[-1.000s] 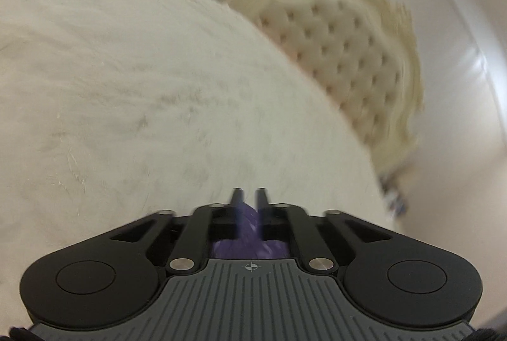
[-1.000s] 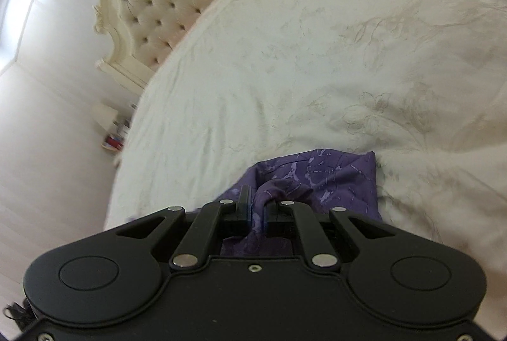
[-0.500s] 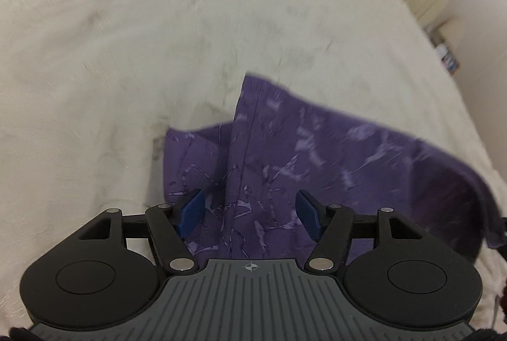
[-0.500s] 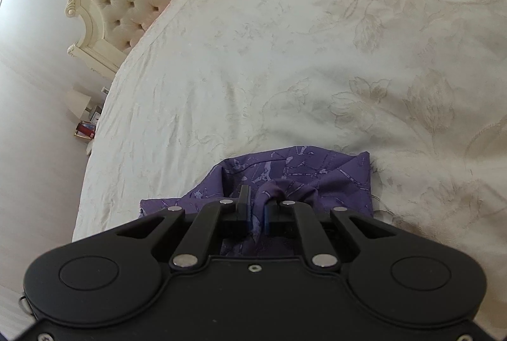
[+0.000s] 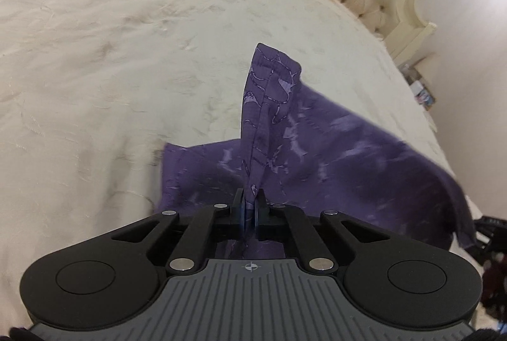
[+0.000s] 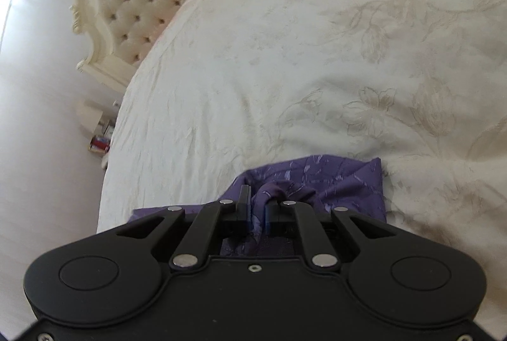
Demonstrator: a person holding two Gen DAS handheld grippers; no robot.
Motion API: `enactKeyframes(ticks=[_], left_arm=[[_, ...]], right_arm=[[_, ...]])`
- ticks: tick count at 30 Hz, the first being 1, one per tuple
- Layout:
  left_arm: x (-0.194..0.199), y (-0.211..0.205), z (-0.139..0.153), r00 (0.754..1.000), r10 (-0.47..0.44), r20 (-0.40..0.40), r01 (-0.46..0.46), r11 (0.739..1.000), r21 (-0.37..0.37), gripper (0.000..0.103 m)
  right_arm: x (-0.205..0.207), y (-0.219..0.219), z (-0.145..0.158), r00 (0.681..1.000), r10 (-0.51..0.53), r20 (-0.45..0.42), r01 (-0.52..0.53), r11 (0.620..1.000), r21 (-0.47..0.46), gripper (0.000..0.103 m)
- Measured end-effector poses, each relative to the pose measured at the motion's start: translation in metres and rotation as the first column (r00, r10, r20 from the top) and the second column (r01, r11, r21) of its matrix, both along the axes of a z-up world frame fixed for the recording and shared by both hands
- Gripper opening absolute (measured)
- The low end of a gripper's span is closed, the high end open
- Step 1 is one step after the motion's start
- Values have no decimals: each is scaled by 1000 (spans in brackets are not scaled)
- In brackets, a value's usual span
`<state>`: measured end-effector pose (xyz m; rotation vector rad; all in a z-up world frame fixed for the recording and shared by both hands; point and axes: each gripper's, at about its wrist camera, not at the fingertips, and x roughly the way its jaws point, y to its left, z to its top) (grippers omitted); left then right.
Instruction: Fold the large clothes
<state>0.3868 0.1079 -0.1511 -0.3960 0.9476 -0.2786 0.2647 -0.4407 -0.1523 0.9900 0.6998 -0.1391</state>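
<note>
Left gripper (image 5: 250, 201) fingers just closing, now pinching a purple cloth (image 5: 332, 157) fold, right gripper (image 6: 257, 208) fingers clamping bunched cloth, bed (image 5: 111, 56) lying underneath

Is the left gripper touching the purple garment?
Touching: the left wrist view shows the left gripper shut on an upright fold of the purple garment.

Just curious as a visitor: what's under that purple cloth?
The purple cloth lies on the cream bedspread, which shows all around it. Both grippers, left and right, pinch it. Anything beneath the cloth itself is covered.
</note>
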Motion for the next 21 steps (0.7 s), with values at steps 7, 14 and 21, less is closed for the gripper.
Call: enactKeyframes(ticks=[7,14,21], left_arm=[[34,-18,-37,995,52,-82,-45,996,81,16],[20,-7,-9,994,107,-11,-106,991,82,61],[14,-52,22,995,11,96,-30,979,199,90]], right_arm=[[58,5,-47,982,-24,-188,13,998,-59,18],[42,17,-35,991,-90,-97,75,986,-149,78],[45,66,0,997,63,-37,-73,887,-457,80]])
